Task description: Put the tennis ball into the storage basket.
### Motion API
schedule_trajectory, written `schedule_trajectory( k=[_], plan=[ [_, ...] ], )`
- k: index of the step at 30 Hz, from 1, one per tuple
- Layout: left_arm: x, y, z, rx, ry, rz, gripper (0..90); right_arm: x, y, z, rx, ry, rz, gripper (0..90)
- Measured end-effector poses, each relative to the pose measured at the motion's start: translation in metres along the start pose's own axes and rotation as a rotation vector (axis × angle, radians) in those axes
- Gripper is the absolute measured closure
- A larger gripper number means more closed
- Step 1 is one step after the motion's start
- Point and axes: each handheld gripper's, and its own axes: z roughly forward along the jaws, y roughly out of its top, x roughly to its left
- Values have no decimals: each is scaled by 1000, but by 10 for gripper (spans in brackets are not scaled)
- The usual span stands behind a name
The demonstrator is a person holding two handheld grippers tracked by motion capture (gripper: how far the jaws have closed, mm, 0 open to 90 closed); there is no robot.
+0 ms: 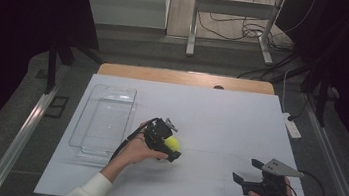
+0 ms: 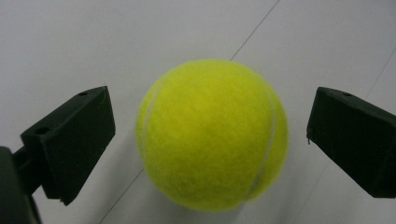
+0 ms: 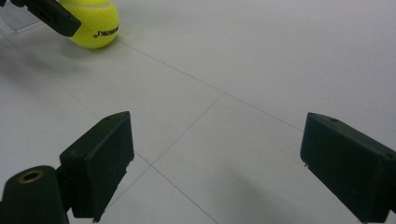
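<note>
The ball (image 2: 211, 135) is covered in fuzzy yellow felt, with smooth pale seams. The tongs (image 2: 210, 144) are made of matt black plastic. The bench (image 1: 221, 114) is faced with a smooth, matt white sheet. The tray (image 1: 104, 119) is made of clear, glossy plastic.

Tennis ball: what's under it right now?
The tennis ball rests on the white table, between the open jaws of the left gripper, with a gap on each side. A faint seam line in the surface runs under it. The contact patch itself is hidden by the ball.
</note>
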Motion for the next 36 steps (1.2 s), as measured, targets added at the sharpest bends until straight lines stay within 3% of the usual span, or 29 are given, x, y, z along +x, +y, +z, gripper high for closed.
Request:
schedule_trajectory(
  k=[10,18,36],
  plan=[
    [-1,-1,3,13,-7,0,50,0,0,0,-1,0,0,99],
    [1,-2,2,16,11,-12,242,0,0,-1,-1,-1,1,99],
    [1,-3,-6,-8,23,-5,255,0,0,-1,-3,-1,1,99]
  ],
)
